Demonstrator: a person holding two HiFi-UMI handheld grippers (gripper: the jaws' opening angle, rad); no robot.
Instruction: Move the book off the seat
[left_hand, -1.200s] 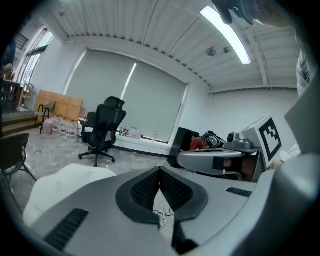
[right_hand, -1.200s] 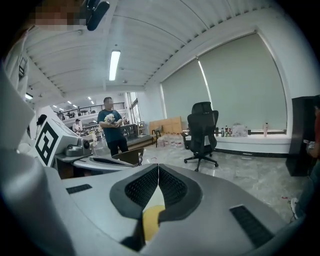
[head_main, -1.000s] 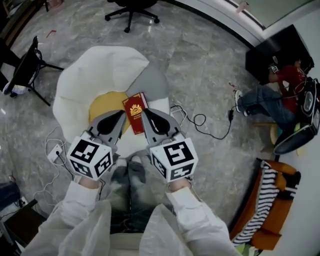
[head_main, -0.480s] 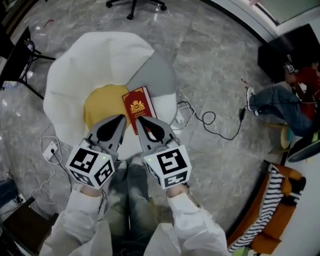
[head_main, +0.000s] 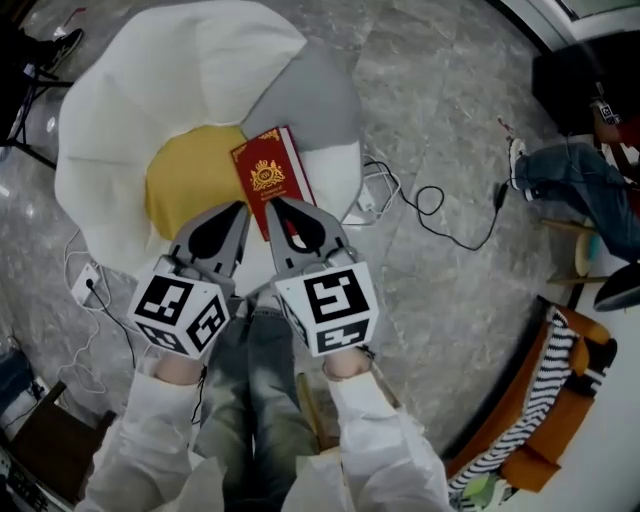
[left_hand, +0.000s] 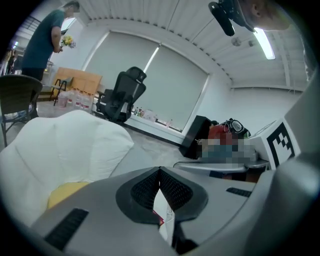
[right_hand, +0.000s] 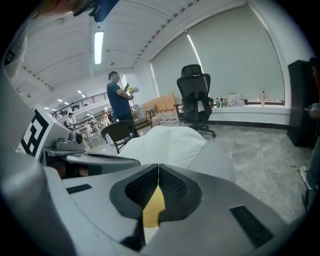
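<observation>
The book (head_main: 268, 175) lies flat on the seat (head_main: 150, 90), just ahead of both tongs' tips; its near end is hidden behind the right gripper (head_main: 275, 205). Its long axis runs away from the tongs, with the far end leaning slightly left. It is a rectangle with a red cover and a gold crest. The seat is soft, puffy white fabric with a yellow patch (head_main: 190, 195) left of the book and a grey panel (head_main: 310, 100) beyond it. The left gripper (head_main: 240, 210) and the right gripper are both clenched on nothing.

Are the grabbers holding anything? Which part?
Nothing is held. The left gripper and right gripper are shut and empty; the red book lies on the seat.
</observation>
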